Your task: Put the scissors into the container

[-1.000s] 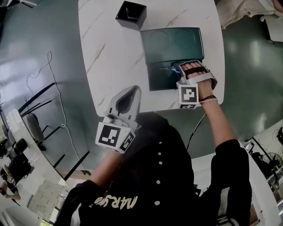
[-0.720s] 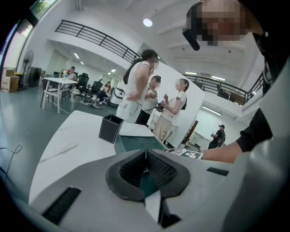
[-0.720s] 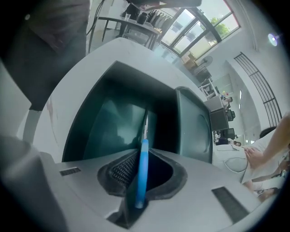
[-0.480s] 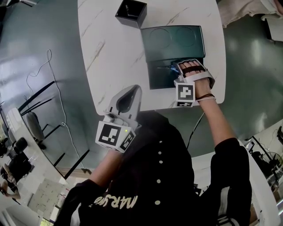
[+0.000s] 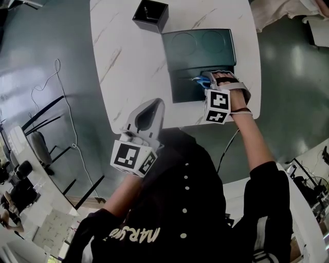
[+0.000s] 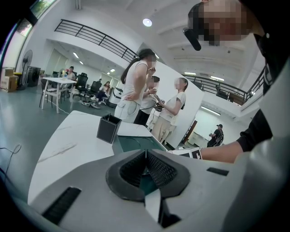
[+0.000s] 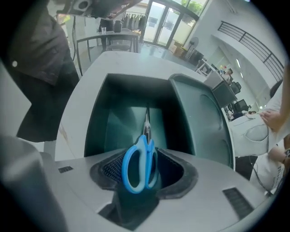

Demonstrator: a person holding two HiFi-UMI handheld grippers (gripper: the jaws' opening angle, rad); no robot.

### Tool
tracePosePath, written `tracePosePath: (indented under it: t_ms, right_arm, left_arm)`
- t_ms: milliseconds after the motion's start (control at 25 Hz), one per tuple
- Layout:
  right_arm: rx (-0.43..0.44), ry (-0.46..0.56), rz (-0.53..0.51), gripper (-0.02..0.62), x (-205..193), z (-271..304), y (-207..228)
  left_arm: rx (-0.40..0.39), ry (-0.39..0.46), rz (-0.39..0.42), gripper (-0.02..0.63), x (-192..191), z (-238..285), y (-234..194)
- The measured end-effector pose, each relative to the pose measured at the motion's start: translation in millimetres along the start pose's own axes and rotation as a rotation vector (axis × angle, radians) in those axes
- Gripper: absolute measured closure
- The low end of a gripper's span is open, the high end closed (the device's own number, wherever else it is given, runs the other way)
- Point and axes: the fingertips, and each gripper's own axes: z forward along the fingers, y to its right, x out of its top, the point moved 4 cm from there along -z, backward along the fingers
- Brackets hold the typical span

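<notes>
Blue-handled scissors (image 7: 140, 165) hang blades down over the open dark green container (image 7: 97, 122), whose inside shows below them. My right gripper (image 7: 144, 157) is opening, the scissors' handles still between its pads with a gap on each side. In the head view the right gripper (image 5: 208, 81) is over the container's near half (image 5: 180, 90), with the blue scissors (image 5: 199, 80) at its tip. My left gripper (image 5: 149, 110) hovers at the table's front edge, shut with nothing in it; in the left gripper view its pads (image 6: 156, 168) meet.
The container's lid (image 5: 200, 43) lies open behind it on the white marble table (image 5: 128, 67). A black square pen holder (image 5: 150, 14) stands at the back. Several people stand beyond the table in the left gripper view.
The right gripper's jaws have spread apart around the scissors' handles. Its marker cube has tilted slightly. The left gripper has stayed in place.
</notes>
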Motion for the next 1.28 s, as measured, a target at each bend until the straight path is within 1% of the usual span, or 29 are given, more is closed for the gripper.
tracePosePath:
  t_ms: [120,360,440,520,600,640,800,920,1040,1160,1280]
  right_arm:
    - [0.029,0.008,0.036,0.377,-4,-4,-5]
    - [0.039,0.035,0.088,0.382,-10,-18,-10]
    - [0.028,0.044,0.097,0.394,-11,-22,-9]
    - [-0.003,0.053,0.099,0.427,-12,-27,-6]
    - [-0.047,0.076,0.119,0.499,-11,-36,-1]
    - [-0.068,0.093,0.136,0.523,-9,-41,2]
    - [-0.144,0.154,0.197,0.574,-7,-62,9]
    - [-0.195,0.215,0.262,0.581,-4,-82,12]
    - [-0.241,0.293,0.342,0.581,2,-107,14]
    - [-0.279,0.374,0.437,0.581,6,-135,14]
    - [-0.315,0.427,0.544,0.581,7,-161,15]
  left_arm:
    - [0.005,0.001,-0.003,0.571,1,-3,1]
    - [-0.009,0.023,0.031,0.571,11,-5,11]
    - [-0.015,0.029,0.042,0.571,14,-4,16]
    - [-0.020,0.033,0.048,0.571,15,-4,20]
    - [-0.026,0.037,0.055,0.571,18,-4,25]
    - [-0.029,0.038,0.060,0.571,19,-5,28]
    - [-0.041,0.053,0.089,0.571,28,-8,39]
    - [-0.051,0.069,0.111,0.571,36,-11,47]
    - [-0.065,0.087,0.106,0.571,43,-15,54]
    - [-0.081,0.111,0.121,0.571,50,-22,64]
    - [-0.090,0.133,0.142,0.571,59,-29,73]
